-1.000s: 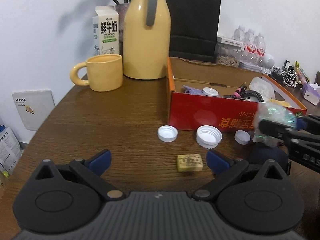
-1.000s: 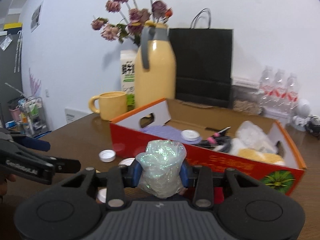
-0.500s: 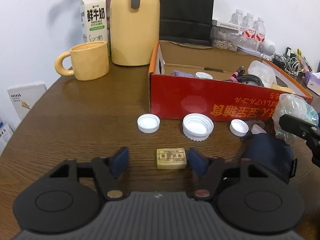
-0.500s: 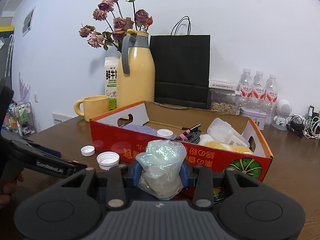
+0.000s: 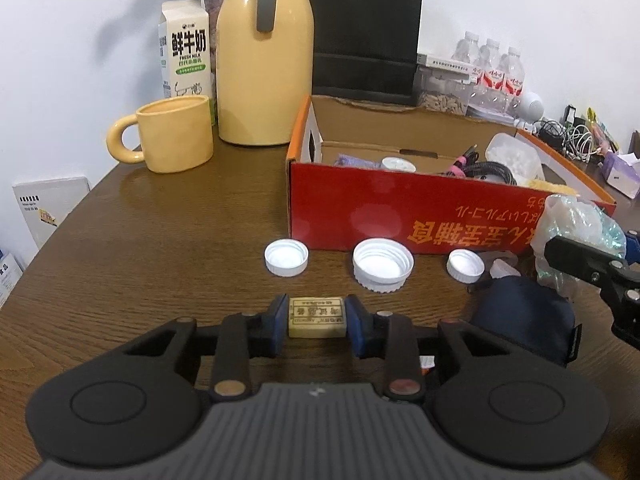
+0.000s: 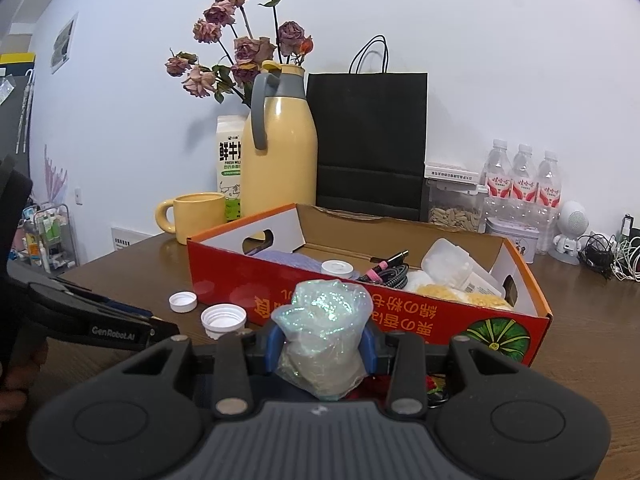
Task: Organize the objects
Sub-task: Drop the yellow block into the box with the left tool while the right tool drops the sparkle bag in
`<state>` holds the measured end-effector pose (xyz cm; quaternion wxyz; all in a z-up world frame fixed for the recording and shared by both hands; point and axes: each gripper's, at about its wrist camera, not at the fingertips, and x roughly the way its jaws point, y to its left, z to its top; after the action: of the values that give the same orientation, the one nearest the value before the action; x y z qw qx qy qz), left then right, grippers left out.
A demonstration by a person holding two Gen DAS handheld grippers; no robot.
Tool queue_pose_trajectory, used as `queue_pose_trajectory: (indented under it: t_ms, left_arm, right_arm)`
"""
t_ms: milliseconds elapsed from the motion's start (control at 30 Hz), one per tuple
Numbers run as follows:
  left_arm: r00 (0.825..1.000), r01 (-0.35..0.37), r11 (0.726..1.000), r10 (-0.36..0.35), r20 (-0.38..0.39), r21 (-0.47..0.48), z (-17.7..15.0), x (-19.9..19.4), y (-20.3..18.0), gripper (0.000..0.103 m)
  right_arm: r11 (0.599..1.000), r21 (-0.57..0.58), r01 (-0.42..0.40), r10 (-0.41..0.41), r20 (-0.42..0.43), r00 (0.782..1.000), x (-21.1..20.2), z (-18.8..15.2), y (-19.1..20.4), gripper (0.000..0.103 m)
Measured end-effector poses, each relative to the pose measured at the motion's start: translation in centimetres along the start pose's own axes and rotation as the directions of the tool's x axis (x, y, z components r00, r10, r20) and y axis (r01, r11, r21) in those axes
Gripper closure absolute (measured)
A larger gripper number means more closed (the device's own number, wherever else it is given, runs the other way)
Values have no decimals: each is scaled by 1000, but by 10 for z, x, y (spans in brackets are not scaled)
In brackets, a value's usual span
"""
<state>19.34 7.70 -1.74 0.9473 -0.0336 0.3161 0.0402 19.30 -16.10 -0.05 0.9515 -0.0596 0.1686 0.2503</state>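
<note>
Since a second ago the left gripper (image 5: 317, 322) has slid forward and its jaws, then spread wide, are closing on the small tan rectangular eraser-like block (image 5: 317, 317), which lies flat on the brown wooden table (image 5: 160, 240) between the blue pads (image 5: 279, 320). The block's long axis runs crosswise, pad to pad, its printed face up. The red cardboard box (image 5: 400, 204) lies straight ahead, beyond three white bottle caps (image 5: 383, 264). The right gripper (image 6: 323, 350) pinches a crumpled iridescent plastic bag (image 6: 324, 336) near that box.
</note>
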Motion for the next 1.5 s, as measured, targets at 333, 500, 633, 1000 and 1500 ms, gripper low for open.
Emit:
queue_pose_trajectory:
  t_ms: [333, 500, 633, 1000, 1500]
  left_arm:
    - [985, 46, 999, -50, 167, 27, 38, -33, -13, 72]
    - [965, 67, 997, -73, 254, 33, 69, -36, -27, 72]
    - [949, 86, 996, -93, 300, 38, 89, -29, -40, 71]
    - [954, 80, 997, -74, 289, -8, 119, 27, -48, 71]
    - [973, 29, 999, -33, 228, 25, 107, 59, -46, 0]
  right_arm:
    - [1000, -5, -6, 7, 81, 997, -11, 20, 2, 66]
    - [1000, -16, 17, -15, 119, 993, -6, 42, -1, 66]
    - [999, -7, 51, -49, 139, 989, 8, 61, -8, 66]
    - [986, 100, 131, -140, 98, 985, 77, 77, -35, 66]
    - [987, 110, 115, -116, 7, 993, 91, 51, -50, 23]
